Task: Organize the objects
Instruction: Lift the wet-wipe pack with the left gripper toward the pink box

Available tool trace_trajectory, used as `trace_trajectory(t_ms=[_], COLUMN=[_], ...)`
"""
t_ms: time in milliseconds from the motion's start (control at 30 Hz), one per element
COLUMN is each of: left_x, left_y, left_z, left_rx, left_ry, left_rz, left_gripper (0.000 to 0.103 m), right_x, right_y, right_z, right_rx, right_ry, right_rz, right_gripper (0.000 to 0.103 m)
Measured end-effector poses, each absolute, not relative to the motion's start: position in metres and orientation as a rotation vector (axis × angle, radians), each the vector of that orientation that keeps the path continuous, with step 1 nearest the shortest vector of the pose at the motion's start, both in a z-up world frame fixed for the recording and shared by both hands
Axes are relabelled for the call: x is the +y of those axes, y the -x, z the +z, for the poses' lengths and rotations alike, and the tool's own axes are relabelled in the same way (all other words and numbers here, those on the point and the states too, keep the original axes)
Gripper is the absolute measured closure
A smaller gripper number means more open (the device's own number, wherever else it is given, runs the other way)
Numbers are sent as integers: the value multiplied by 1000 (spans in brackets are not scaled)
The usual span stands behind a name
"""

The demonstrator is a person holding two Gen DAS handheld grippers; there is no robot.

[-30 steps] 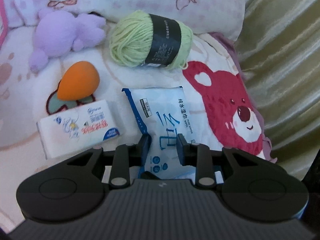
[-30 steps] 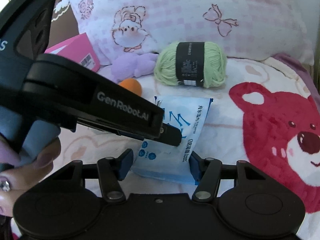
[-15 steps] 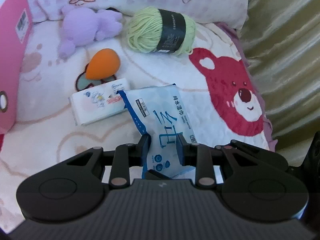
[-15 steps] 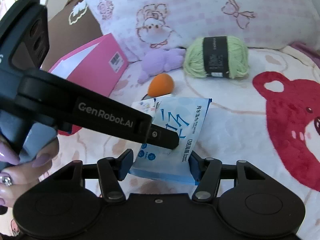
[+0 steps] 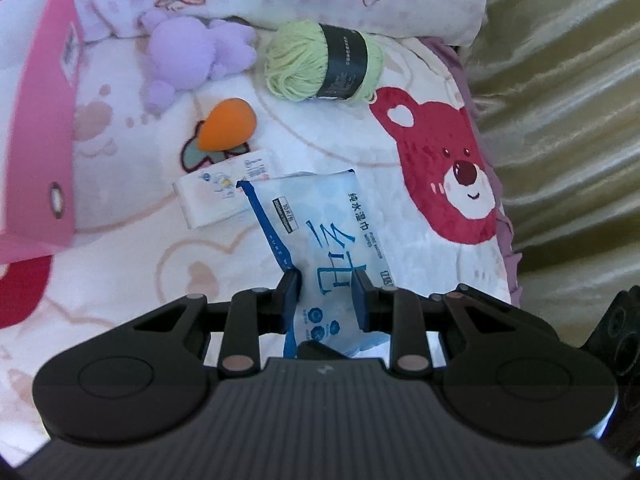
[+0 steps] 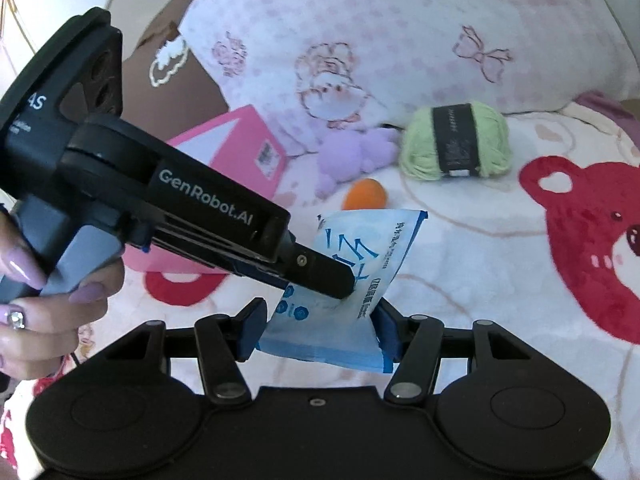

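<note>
A blue pack of wet wipes (image 5: 324, 224) is held up off the bed. My left gripper (image 5: 326, 302) is shut on its near end, and my right gripper (image 6: 318, 328) is shut on the same pack (image 6: 360, 264) from the side. In the right wrist view the left gripper body (image 6: 192, 216) reaches in from the left onto the pack. On the blanket lie a white tissue pack (image 5: 218, 194), an orange sponge egg (image 5: 228, 124), a purple plush toy (image 5: 188, 56) and a green yarn ball (image 5: 324, 64).
A pink box (image 5: 36, 128) stands open at the left. A large pillow (image 6: 400, 32) lies along the back. A green-gold curtain (image 5: 560, 120) hangs at the right of the bed edge. A person's hand (image 6: 44, 312) holds the left gripper.
Both grippers have lifted and drawn back with the wet wipes pack. The bed objects look farther away and the pink box has come into view at the left.
</note>
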State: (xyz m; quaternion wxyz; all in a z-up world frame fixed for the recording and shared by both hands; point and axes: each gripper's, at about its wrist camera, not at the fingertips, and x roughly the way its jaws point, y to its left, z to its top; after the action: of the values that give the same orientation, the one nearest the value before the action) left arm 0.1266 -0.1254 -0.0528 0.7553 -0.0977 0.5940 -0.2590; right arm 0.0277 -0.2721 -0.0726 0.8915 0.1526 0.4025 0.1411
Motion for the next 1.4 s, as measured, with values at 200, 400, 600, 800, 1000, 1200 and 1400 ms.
trace_trajectory(t_ms=[200, 400, 600, 800, 1000, 1200, 1400], left_x=[-103, -83, -57, -27, -2, 26, 55], left_y=[-111, -93, -73, -54, -44, -34, -33], left_z=[-27, -10, 9, 28, 42, 54, 67], left_rx=[1265, 1253, 1233, 1177, 1165, 1154, 1147], left_ry=[184, 172, 168, 225, 227, 249, 266], left_rz=[-542, -516, -476, -442, -407, -390, -375], left_gripper=[77, 77, 77, 77, 77, 77, 77], right_x=[-252, -233, -208, -190, -161, -137, -114], right_y=[-23, -19, -12, -5, -1, 0, -9], right_z=[-53, -35, -21, -3, 3, 14, 27], right_rx=[828, 865, 873, 837, 830, 820, 830], right_ry=[-313, -349, -353, -352, -327, -308, -289], right_rz=[333, 344, 387, 418, 452, 502, 537], right_gripper=[40, 40, 40, 40, 41, 41, 41])
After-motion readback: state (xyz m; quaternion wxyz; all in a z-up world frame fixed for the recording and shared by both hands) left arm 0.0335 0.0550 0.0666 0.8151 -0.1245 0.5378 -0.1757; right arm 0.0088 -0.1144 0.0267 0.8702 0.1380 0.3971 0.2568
